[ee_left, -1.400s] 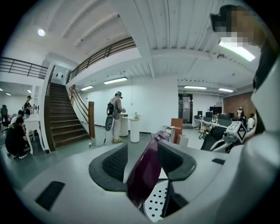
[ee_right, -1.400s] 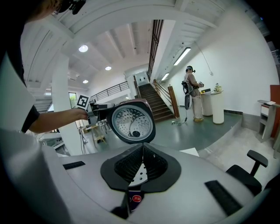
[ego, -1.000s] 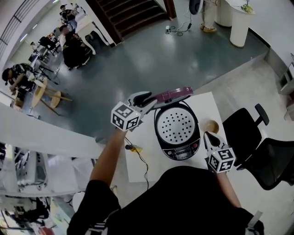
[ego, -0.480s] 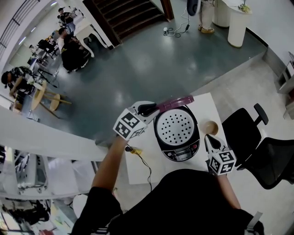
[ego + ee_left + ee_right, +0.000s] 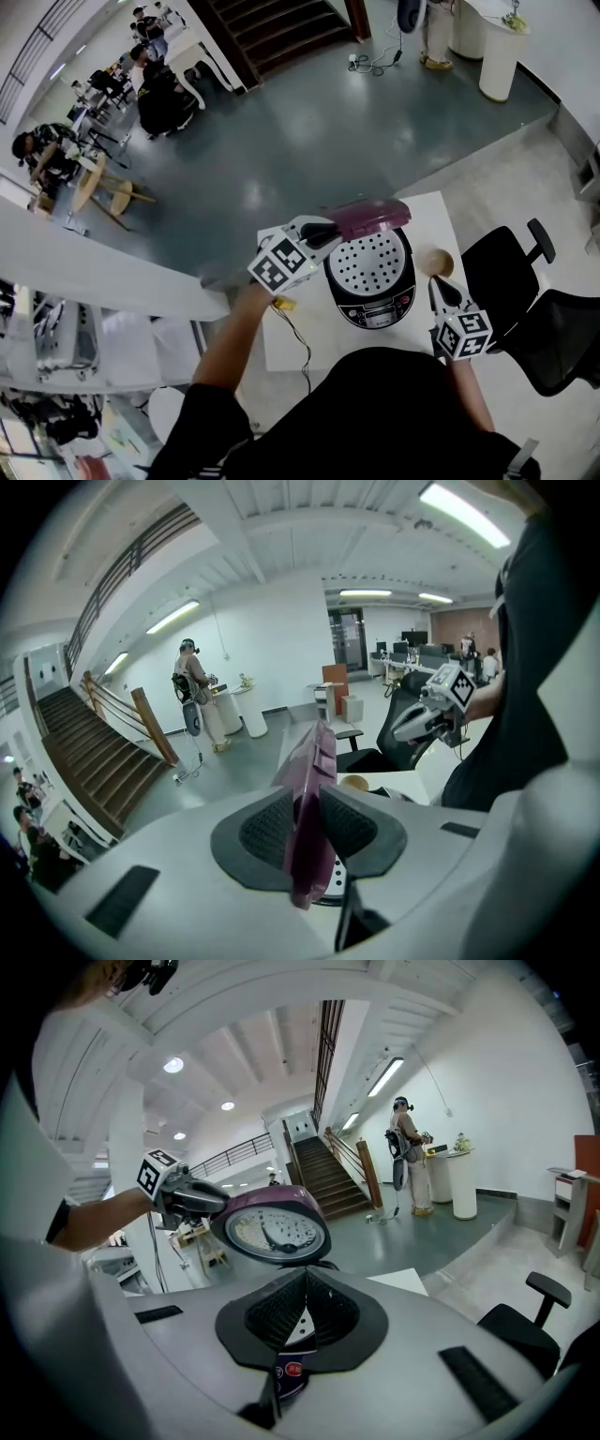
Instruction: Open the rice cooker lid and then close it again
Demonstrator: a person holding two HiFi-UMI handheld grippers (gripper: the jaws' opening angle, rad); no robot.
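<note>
Lid (image 5: 367,217), raised over cooker (image 5: 375,307): pinched in left hand-held gripper (image 5: 328,231), jaws just narrowed; right hand-held gripper (image 5: 436,282) closed, empty.

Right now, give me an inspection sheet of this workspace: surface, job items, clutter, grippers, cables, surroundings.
Surface: white table.
Job's things: rice cooker open; its purple lid stands raised at the far side.
Clutter: brown bowl right of the cooker.
Grippers: left gripper, fingers just been closing, now gripping the lid's edge; right gripper shut, empty, to the right of the cooker.
Cables: thin cable runs from a yellow plug to the table's near edge.
Surroundings: black chairs at right; staircase and people at desks on the floor below.
</note>
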